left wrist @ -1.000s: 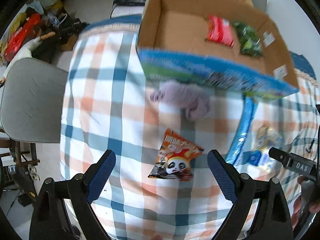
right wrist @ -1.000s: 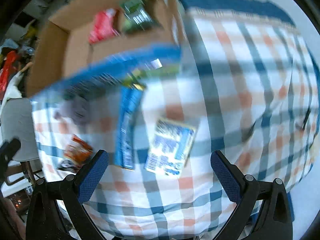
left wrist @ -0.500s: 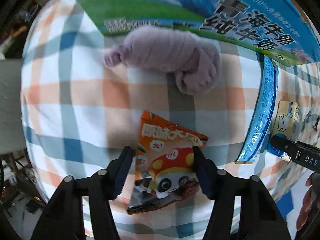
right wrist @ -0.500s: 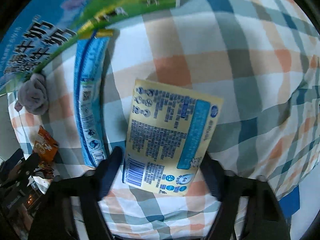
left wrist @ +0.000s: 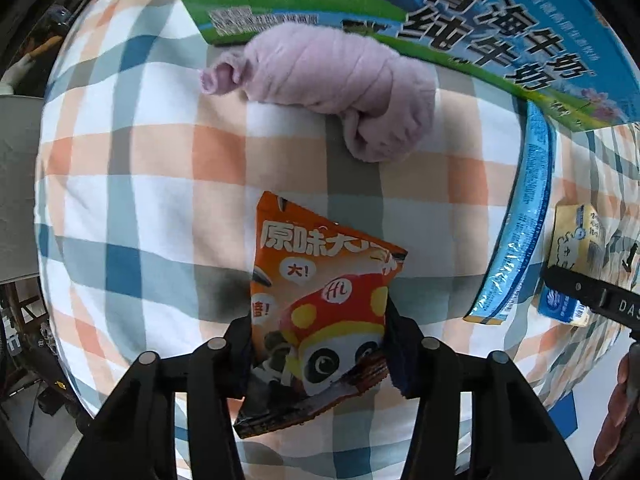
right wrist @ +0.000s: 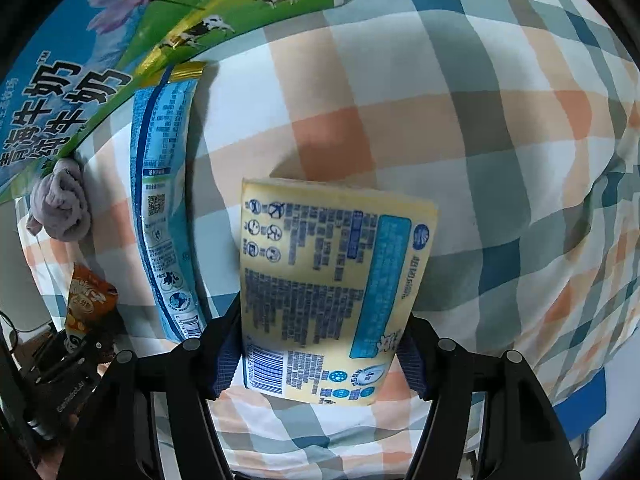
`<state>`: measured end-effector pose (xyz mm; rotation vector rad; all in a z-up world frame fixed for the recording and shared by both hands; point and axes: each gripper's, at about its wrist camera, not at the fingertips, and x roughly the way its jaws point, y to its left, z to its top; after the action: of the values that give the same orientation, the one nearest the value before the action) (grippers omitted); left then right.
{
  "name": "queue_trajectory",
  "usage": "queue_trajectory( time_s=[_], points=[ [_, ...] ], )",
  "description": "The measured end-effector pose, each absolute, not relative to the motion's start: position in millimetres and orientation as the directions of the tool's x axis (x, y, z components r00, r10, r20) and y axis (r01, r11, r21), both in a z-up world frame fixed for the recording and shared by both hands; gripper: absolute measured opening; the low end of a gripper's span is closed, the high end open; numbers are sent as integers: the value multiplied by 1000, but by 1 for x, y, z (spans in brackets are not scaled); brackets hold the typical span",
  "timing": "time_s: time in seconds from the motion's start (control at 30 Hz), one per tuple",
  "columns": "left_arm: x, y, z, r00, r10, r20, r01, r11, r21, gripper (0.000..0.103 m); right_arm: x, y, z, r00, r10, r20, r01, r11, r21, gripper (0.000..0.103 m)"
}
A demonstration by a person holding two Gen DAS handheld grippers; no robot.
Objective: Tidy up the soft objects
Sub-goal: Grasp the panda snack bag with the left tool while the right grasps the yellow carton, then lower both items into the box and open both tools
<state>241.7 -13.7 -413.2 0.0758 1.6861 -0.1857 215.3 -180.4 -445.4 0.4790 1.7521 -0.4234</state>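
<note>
- The cloth point(left wrist: 132, 168), a plaid of blue, orange and white, covered the whole surface and lay in soft folds; every item rested on it. Dim room clutter showed past its left edge, too dark to make out.
- The box point(left wrist: 500, 20), printed with green grass, blue sky, cows and Chinese characters, stood at the far side of the cloth in both views.
- The blue pack point(right wrist: 164, 208), long and narrow, lay with its long axis running from the box toward the cameras, its far end touching the box's foot.
- The yellow pack point(right wrist: 332, 280) lay printed back up, barcode end nearest the right camera, long axis pointing away toward the box, just beside the blue pack.
- The lilac plush point(left wrist: 340, 88) lay crosswise against the box's foot, its small curled end pointing left.
- The orange bag point(left wrist: 320, 312), with a panda on it, lay lengthwise toward the plush, near but apart from it, its dark lower edge nearest the left camera.
- The right gripper point(right wrist: 322, 356) was closed to the yellow pack's width, both pads pressing its near end.
- The left gripper point(left wrist: 318, 344) was narrowed onto the orange bag, pads against both sides of its lower half.
</note>
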Motion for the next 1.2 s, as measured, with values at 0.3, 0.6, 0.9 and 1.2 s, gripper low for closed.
queue_trajectory(
  time_s=[0.3, 0.6, 0.9, 1.2],
  points=[
    [203, -30, -360, -44, -127, -991, 137, 982, -132, 45, 193, -168, -410, -148, 83, -985, 492, 871, -1, 66],
    [228, -42, -271, 81, -246, -966, 167, 959, -230, 45, 197, -147, -320, 3, 125, -992, 419, 901, 114, 66],
    [317, -46, -211, 228, -226, -947, 205, 962, -180, 45, 265, -132, -226, 137, 63, -988, 308, 946, 103, 66],
    [366, -56, -195, 275, -195, -941, 221, 966, -136, 45, 326, -134, -207, 166, 29, -986, 285, 956, 76, 66]
  ],
)
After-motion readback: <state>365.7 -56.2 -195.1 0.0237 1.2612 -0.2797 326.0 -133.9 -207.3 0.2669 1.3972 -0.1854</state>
